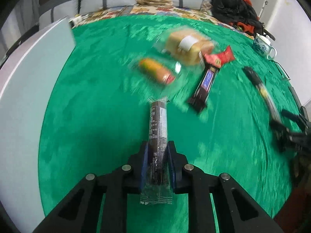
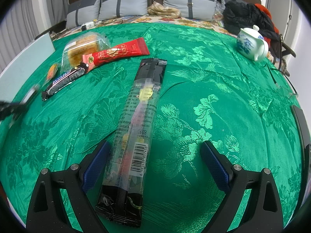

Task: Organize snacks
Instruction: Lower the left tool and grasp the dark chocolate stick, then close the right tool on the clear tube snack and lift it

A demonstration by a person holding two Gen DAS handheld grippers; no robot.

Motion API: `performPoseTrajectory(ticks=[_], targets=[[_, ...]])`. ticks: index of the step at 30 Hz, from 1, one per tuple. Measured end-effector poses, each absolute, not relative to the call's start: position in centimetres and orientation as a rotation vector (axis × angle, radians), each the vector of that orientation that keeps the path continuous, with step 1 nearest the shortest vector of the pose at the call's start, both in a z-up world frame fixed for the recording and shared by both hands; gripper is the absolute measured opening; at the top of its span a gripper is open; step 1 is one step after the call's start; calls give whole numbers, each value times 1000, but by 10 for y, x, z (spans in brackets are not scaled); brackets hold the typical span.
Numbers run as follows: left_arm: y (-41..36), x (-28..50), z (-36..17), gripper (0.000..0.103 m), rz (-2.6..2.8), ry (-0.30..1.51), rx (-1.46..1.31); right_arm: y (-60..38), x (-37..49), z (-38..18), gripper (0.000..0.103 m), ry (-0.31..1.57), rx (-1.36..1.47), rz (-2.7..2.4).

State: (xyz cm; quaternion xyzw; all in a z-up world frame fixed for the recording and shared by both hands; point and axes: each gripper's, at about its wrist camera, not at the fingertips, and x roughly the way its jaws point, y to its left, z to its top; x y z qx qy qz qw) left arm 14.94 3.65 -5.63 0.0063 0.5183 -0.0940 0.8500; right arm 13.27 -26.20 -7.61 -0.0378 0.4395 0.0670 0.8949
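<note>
In the left wrist view my left gripper [image 1: 157,155] is shut on a slim dark snack stick [image 1: 158,124] in a clear wrapper, held above the green cloth [image 1: 97,116]. Beyond it lie an orange snack [image 1: 157,71], a wrapped bread [image 1: 184,46], a red packet [image 1: 219,57] and a Snickers bar [image 1: 206,85]. In the right wrist view my right gripper [image 2: 155,163] stands open over a long black packet [image 2: 140,128] that lies flat between its fingers, close to the left pad [image 2: 95,165]. The Snickers bar [image 2: 64,79], red packet [image 2: 116,53] and bread [image 2: 85,46] lie at the far left.
A white and blue teapot [image 2: 250,44] stands at the far right, with eyeglasses [image 2: 281,81] near the cloth's right edge. A white board [image 1: 29,97] borders the cloth on the left. Cushions and dark clothing [image 2: 243,13] sit behind.
</note>
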Motion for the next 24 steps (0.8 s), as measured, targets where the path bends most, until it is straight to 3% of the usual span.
performPoseTrajectory(ticks=[5, 6, 7, 8, 10, 12, 14, 16, 18, 21, 24], targets=[[45, 124, -63, 24, -196, 1109, 61, -262, 133, -76, 96, 911, -78, 139], [46, 121, -62, 38, -206, 1098, 69, -262, 133, -76, 96, 911, -78, 139], [45, 121, -63, 61, -202, 1101, 82, -262, 133, -76, 96, 911, -78, 139], [45, 120, -63, 68, -189, 1095, 91, -262, 132, -76, 96, 911, -78, 139], [43, 120, -61, 71, -183, 1071, 105, -263, 133, -76, 96, 911, -78, 139], [39, 124, -65, 70, -188, 1093, 133, -263, 133, -76, 96, 911, -75, 141], [32, 123, -67, 61, -199, 1092, 166, -263, 132, -76, 96, 910, -68, 146], [27, 119, -65, 33, -227, 1084, 174, -263, 138, -75, 96, 958, -66, 157], [22, 114, -64, 19, -235, 1070, 194, -264, 153, -70, 96, 1054, -11, 120], [21, 110, -64, 18, -221, 1053, 188, -257, 175, -63, 94, 1124, 120, 97], [30, 106, -59, 18, -220, 1053, 110, -233, 188, -67, 92, 1178, 50, 47]])
